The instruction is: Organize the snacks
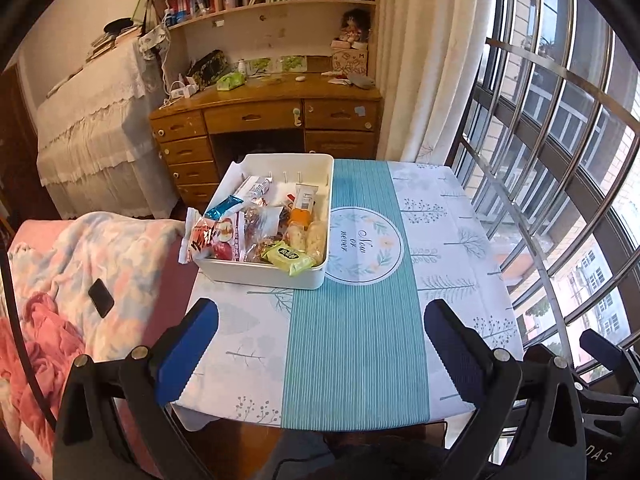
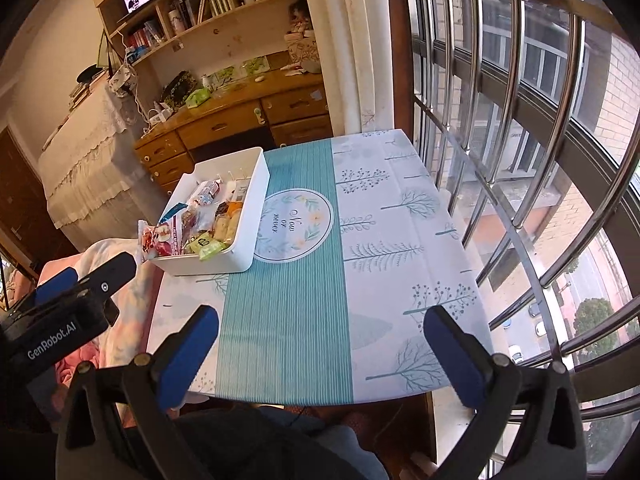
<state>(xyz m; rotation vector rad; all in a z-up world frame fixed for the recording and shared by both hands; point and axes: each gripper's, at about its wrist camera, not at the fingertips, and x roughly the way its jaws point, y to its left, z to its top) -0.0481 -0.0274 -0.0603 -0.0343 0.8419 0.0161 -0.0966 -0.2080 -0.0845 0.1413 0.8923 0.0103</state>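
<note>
A white plastic bin [image 1: 260, 274] [image 2: 256, 192] stands on the far left part of the table and holds several wrapped snacks. A red apple-print packet [image 1: 212, 242] [image 2: 158, 240] leans over its left rim, and a green packet [image 1: 292, 258] [image 2: 206, 246] lies at its near edge. An orange-and-white packet [image 1: 304, 204] sits against the right wall. My left gripper [image 1: 320, 320] hangs open above the table's near edge, nothing between its blue pads. My right gripper [image 2: 320, 324] is open too, over the near right side. The left gripper's body [image 2: 76, 300] shows in the right wrist view.
The table wears a teal and white tree-print cloth [image 1: 432, 240] [image 2: 384, 240]. A bed with a pink blanket [image 1: 72, 280] and a black phone [image 1: 101, 298] adjoins the left side. Barred windows [image 2: 520, 120] run along the right. A wooden desk [image 1: 264, 116] stands behind.
</note>
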